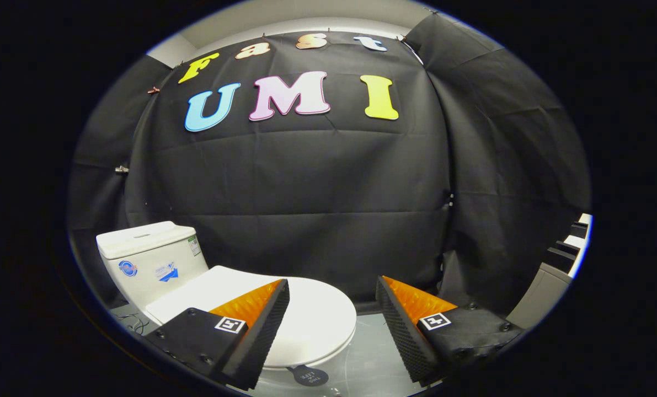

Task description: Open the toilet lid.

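The tongs [332, 286] are spread wide apart, holding nothing, their ridged inner faces turned toward each other above a white toilet. The toilet lid [306, 314] lies shut and flat, smooth and rounded, partly under the left finger and reaching into the gap between the fingers; a small dark tab [310, 376] hangs at its front edge. Beyond it stands the boxy white tank [150, 259], stickers on its front and side, before black cloth, over a pale glossy floor [369, 353]

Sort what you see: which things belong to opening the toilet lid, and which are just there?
Belonging: toilet lid, shut flat; gripper, fingers open above the lid's front.
Just there: cistern; small dark tag under the lid's front edge; grey floor.
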